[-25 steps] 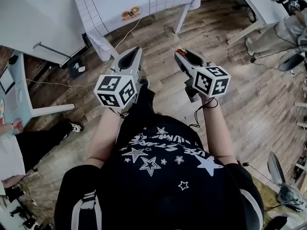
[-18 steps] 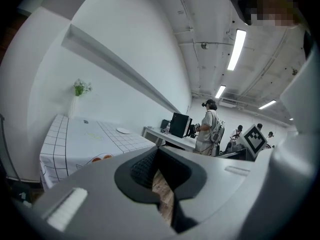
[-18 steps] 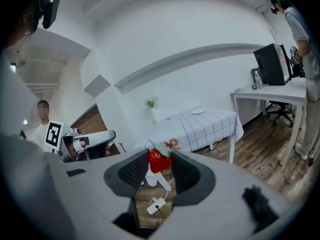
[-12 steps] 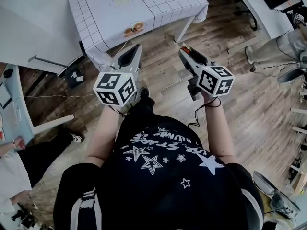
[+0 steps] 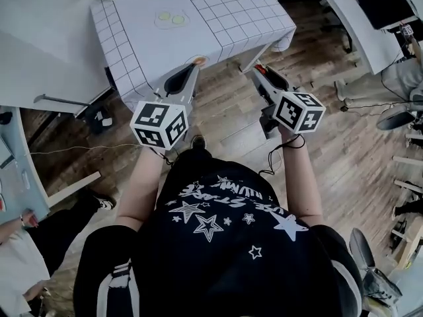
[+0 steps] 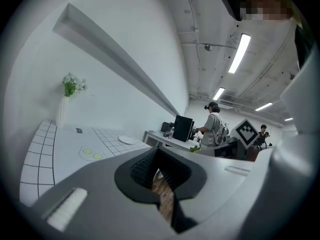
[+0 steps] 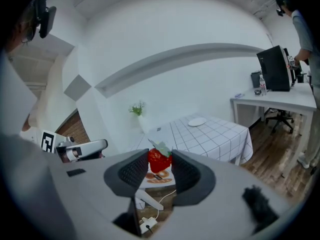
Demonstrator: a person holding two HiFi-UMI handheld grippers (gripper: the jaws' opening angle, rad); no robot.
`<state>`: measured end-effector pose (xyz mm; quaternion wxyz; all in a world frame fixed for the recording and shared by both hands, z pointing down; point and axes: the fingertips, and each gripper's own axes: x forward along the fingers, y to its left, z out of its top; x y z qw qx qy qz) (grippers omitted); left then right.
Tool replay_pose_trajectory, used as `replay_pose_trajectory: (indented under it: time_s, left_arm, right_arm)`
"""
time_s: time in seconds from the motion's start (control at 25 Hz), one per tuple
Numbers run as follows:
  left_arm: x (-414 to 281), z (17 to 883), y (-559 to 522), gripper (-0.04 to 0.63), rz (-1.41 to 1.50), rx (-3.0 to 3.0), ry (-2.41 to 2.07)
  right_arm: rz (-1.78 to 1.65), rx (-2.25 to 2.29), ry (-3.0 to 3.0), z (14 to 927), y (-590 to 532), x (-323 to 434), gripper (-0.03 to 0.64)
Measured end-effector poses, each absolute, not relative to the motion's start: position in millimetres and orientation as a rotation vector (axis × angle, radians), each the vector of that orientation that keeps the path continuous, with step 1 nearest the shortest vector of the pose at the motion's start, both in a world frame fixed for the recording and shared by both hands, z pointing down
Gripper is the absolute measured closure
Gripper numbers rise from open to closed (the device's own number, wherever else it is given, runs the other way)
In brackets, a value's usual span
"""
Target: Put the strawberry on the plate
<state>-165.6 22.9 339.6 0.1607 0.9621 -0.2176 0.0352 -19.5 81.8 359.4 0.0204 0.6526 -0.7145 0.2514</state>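
Right gripper, jaws clamped on the strawberry; left gripper, jaws drawn together, empty. The plate lies far ahead on the counter.

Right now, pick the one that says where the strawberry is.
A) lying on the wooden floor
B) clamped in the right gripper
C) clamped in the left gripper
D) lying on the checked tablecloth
B: the right gripper view shows the red strawberry pinched between the jaws of the right gripper, while the left gripper has nothing between its jaws.
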Motion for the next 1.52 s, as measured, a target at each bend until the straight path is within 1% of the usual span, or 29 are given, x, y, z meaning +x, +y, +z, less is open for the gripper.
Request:
replay_pose_trajectory:
  time_s: [0.6, 0.84, 1.52]
  left_arm:
    - [-138.3, 357.2, -34.2, 0.586, 0.116, 2.729, -0.582]
    - [-120.7, 360.3, -48.6, 0.586, 0.139, 2.733, -0.613]
    - [-19.3, 360.0, -120.8, 0.586, 0.175, 2.642, -0.9]
  right_arm:
    - [0.81, 2.141, -2.148, 372.4, 49.9, 25.3, 0.465]
    - [0.814, 2.112, -2.183, 379.1, 25.2, 46.2, 0.465]
    - [0.851, 1.802, -2.396, 383.2, -99.1, 153.0, 0.465]
